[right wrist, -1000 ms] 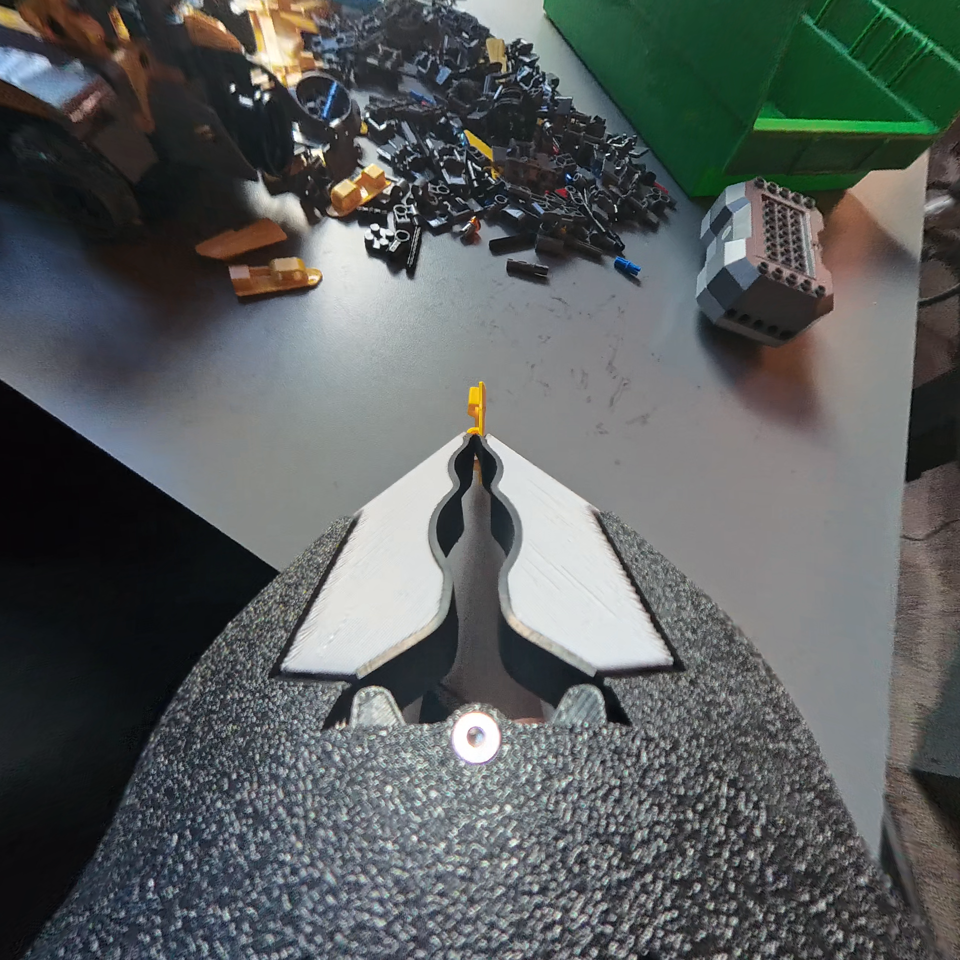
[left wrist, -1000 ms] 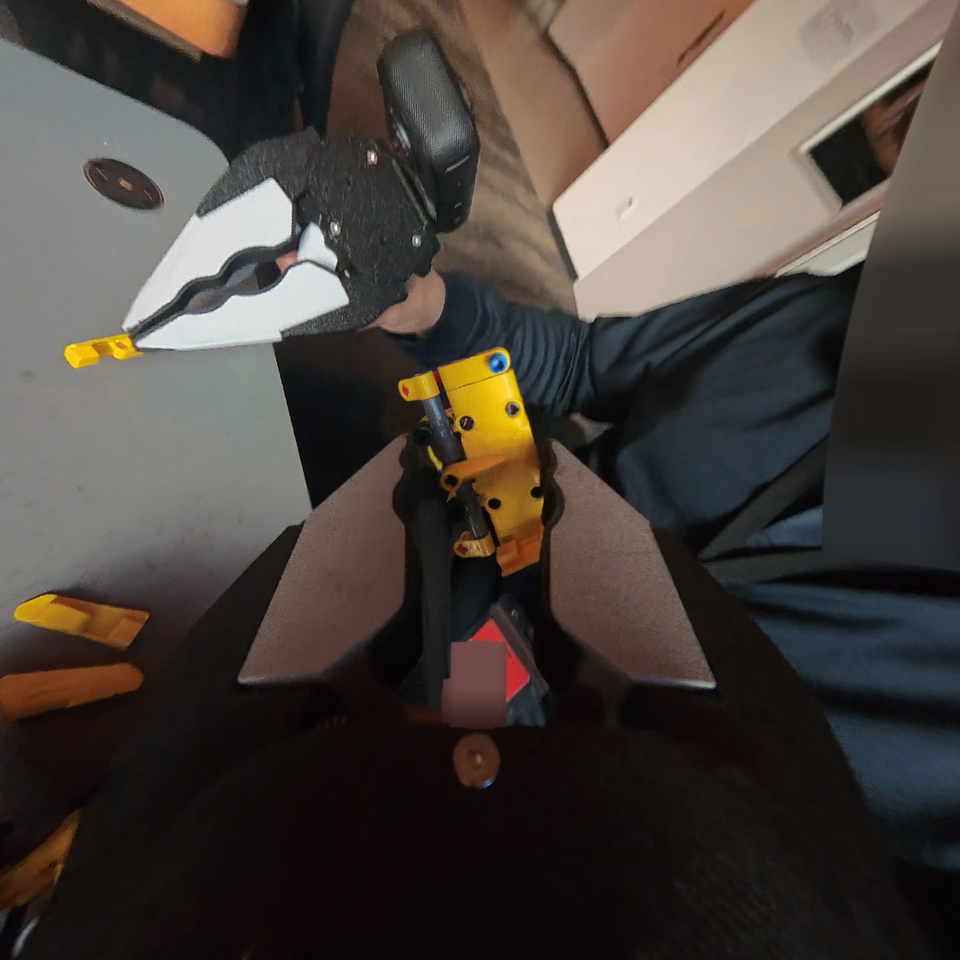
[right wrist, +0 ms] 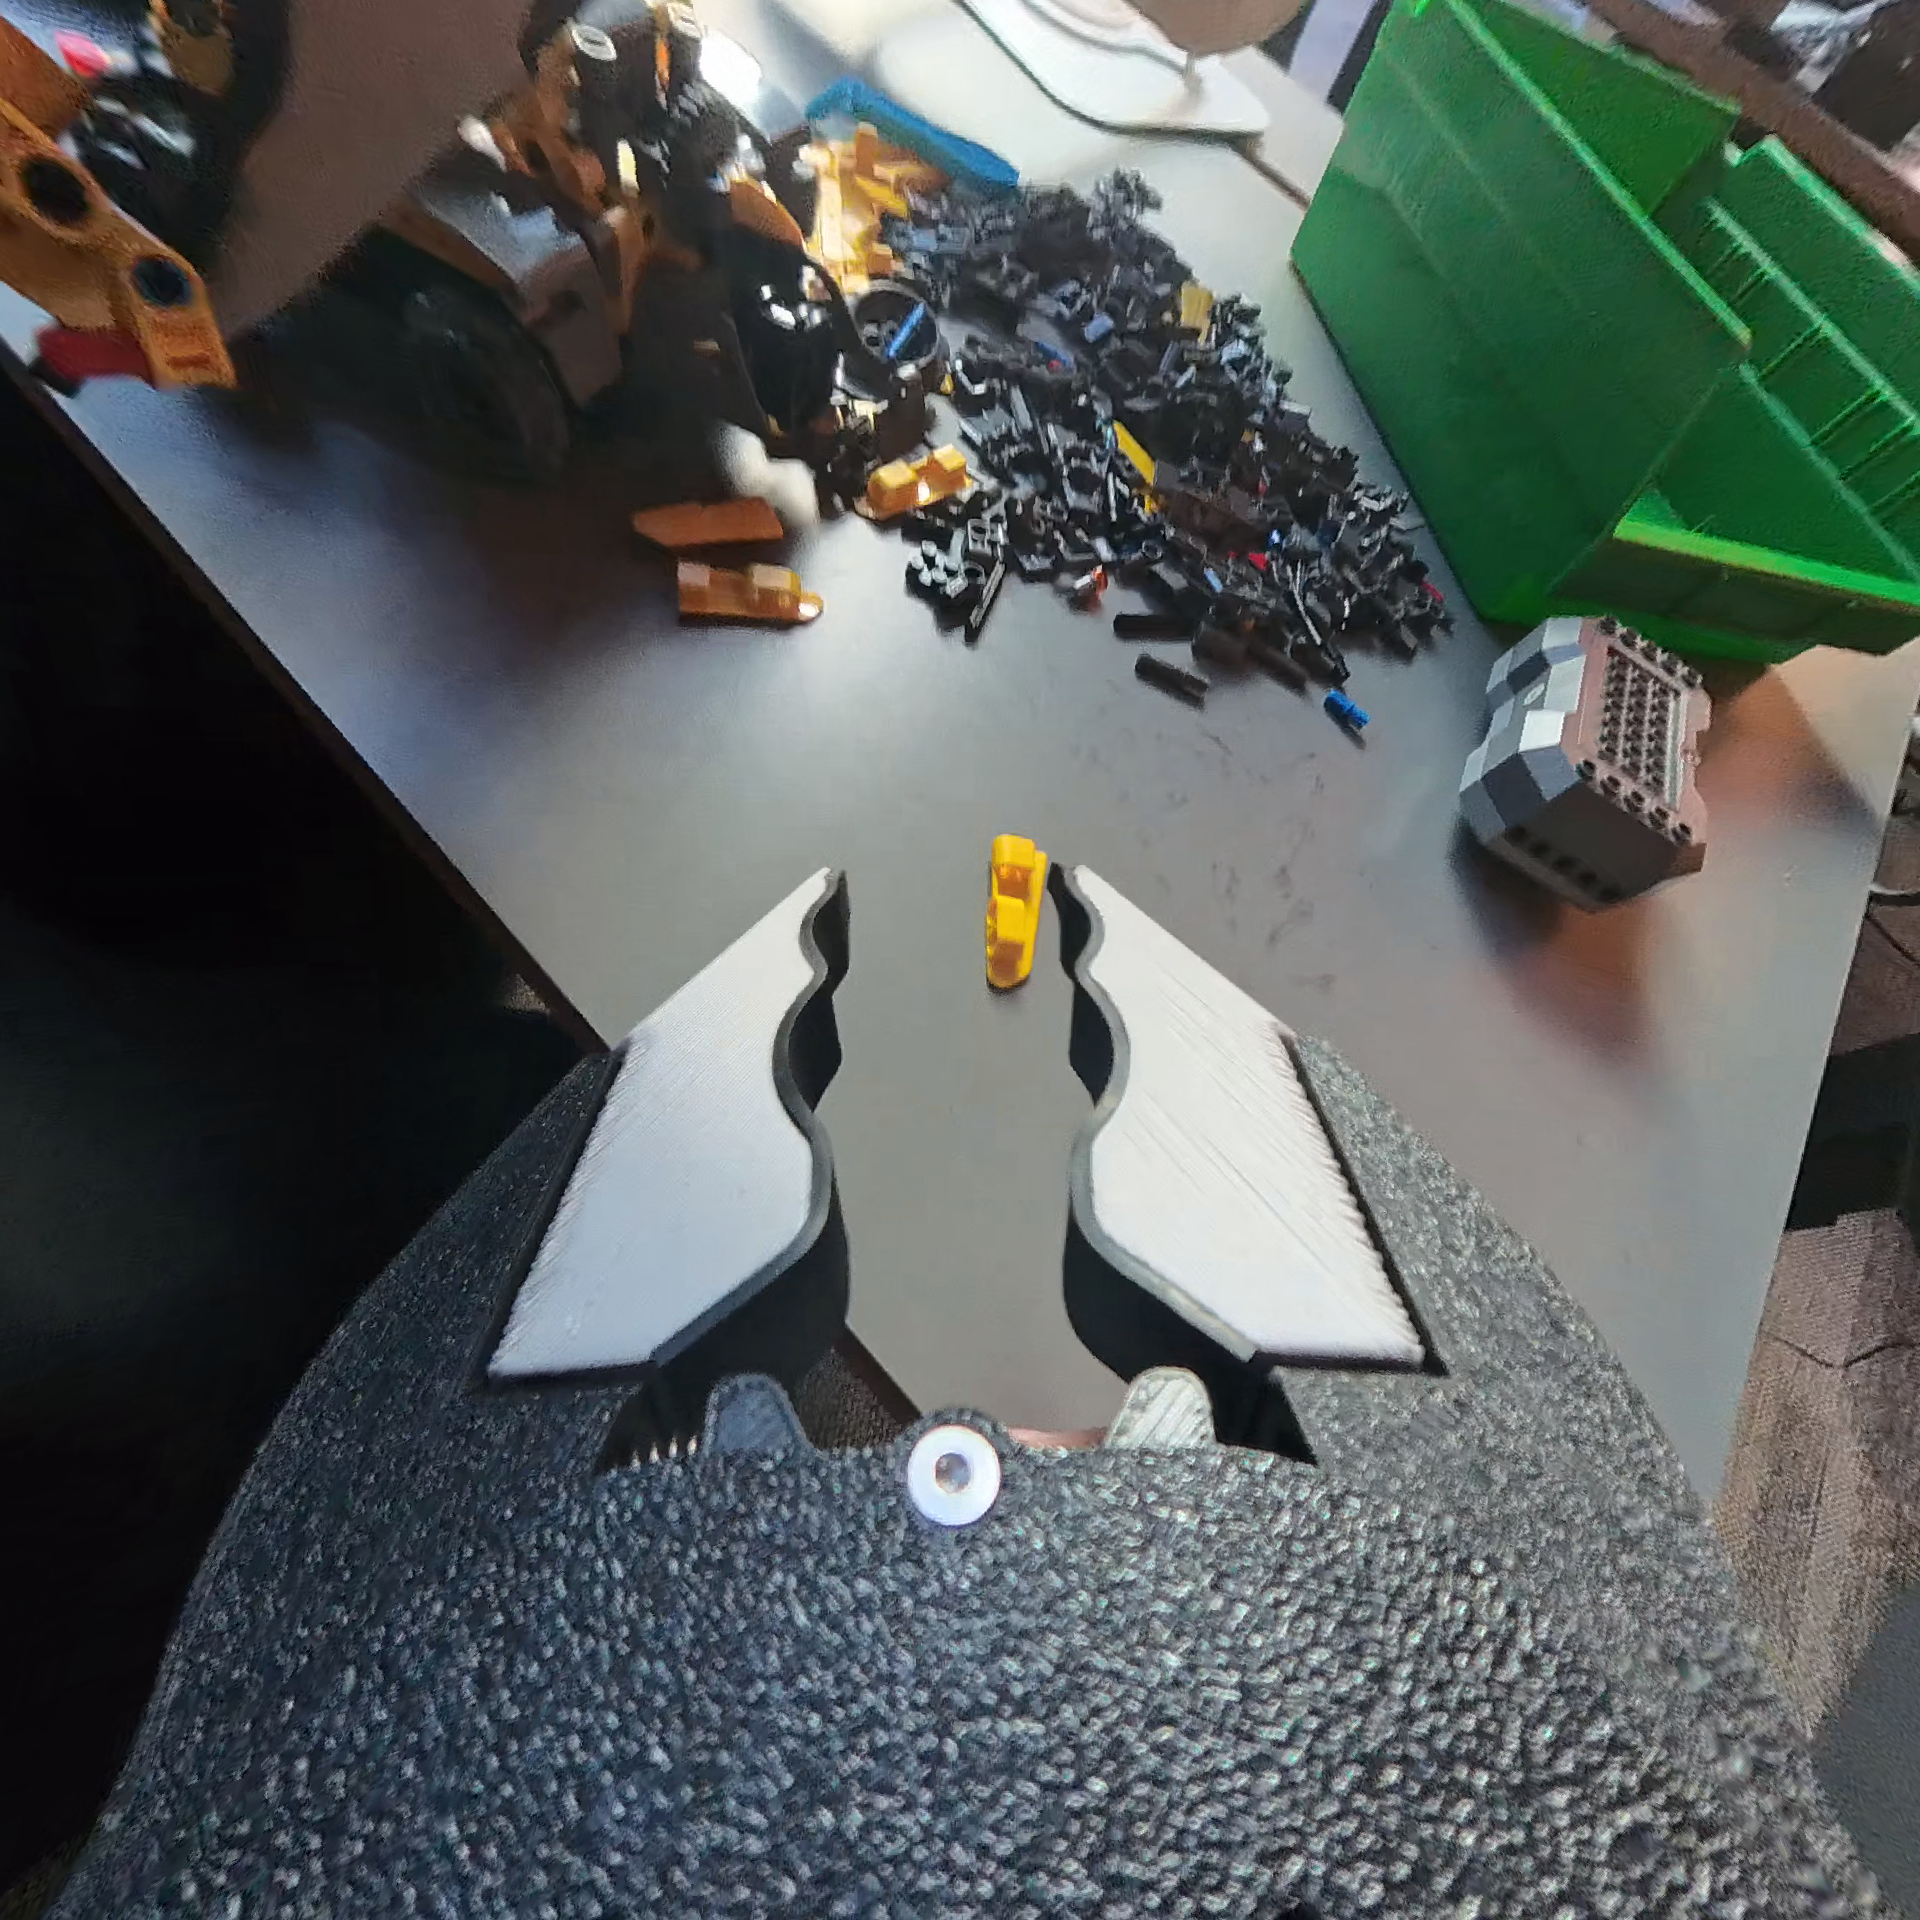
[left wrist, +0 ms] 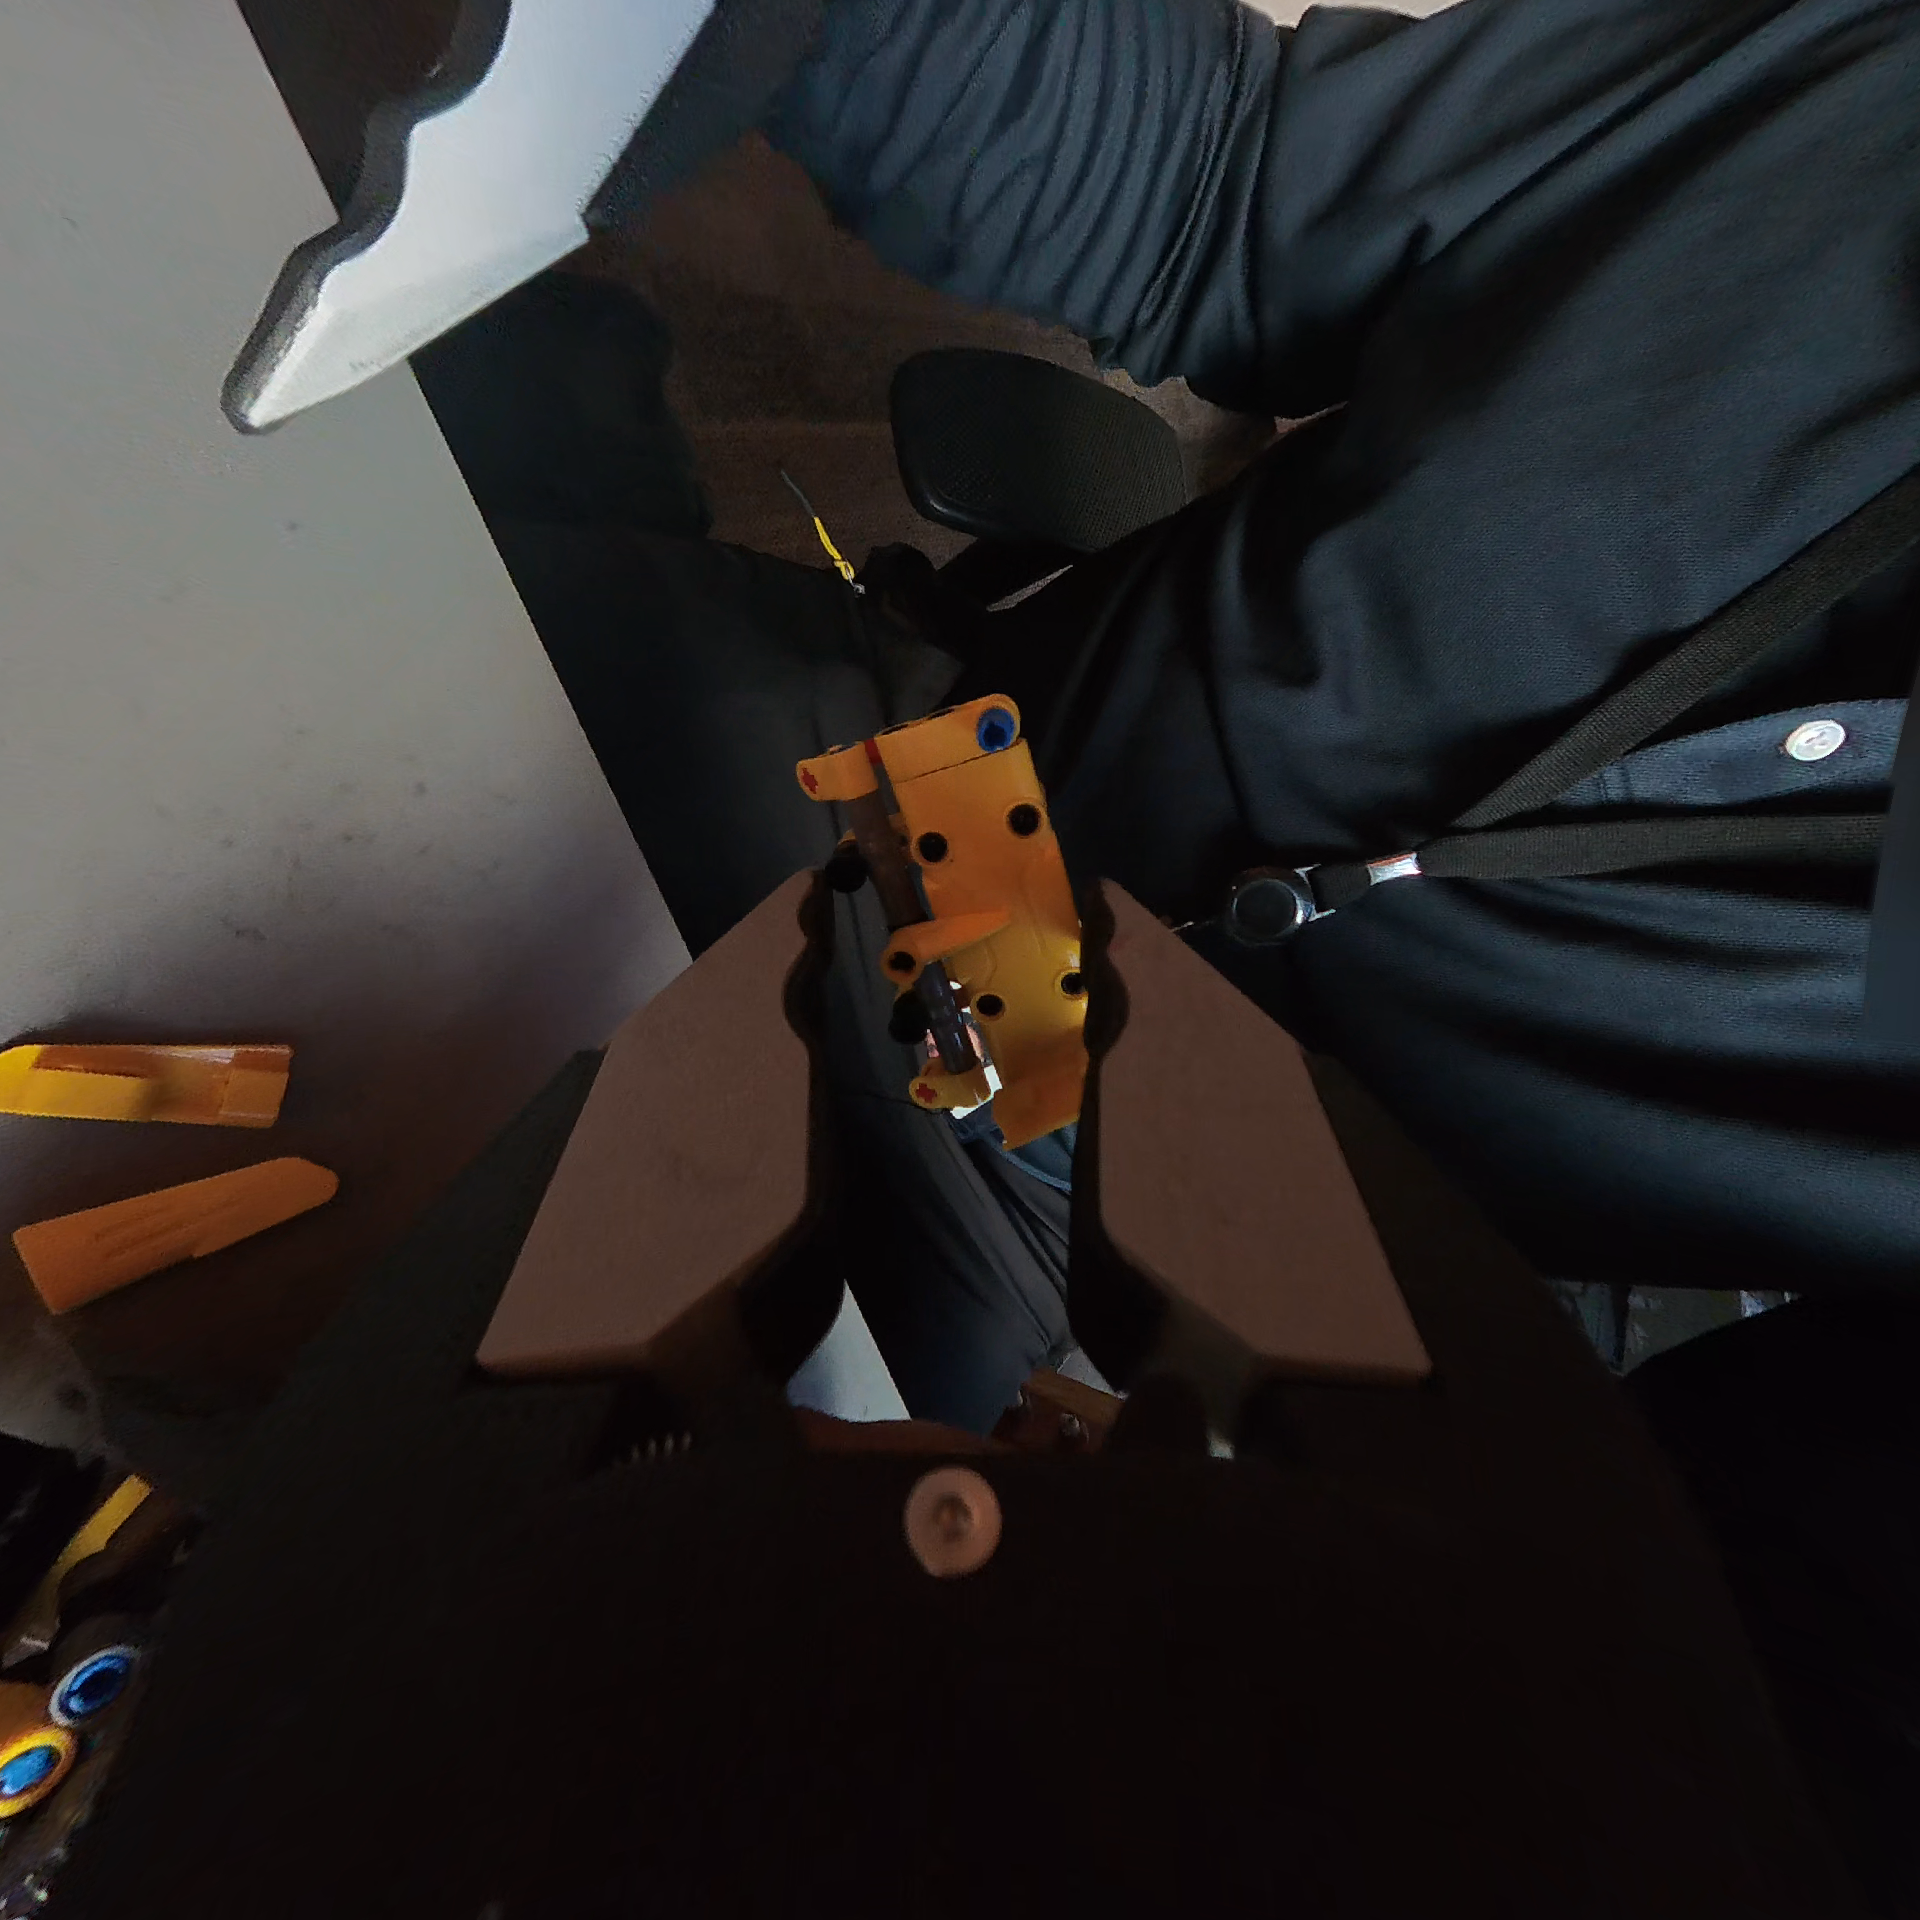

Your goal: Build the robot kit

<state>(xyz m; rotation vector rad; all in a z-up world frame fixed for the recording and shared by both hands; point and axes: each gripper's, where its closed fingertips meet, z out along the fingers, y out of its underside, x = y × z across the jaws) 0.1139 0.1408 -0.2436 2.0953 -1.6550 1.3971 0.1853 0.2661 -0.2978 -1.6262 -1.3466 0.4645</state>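
- Your grey table [right wrist: 727, 748] carries a heap of dark bricks [right wrist: 1164, 457], green bins [right wrist: 1558, 312] and a half-built vehicle [right wrist: 540, 270], blurred.
- Your right gripper [right wrist: 945, 894] gapes wide; a small yellow piece [right wrist: 1010, 912] sits beside its right fingertip.
- Your left gripper [left wrist: 956, 914] clamps a yellow assembly [left wrist: 977, 914] off the table's edge, its lower end hidden.

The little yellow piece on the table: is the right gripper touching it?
Cannot tell. In the right wrist view the small yellow piece sits beside one finger of the open right gripper, too close to show a gap.

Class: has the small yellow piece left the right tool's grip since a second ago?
Yes. The right tool is open; the small yellow piece lies on the grey table.
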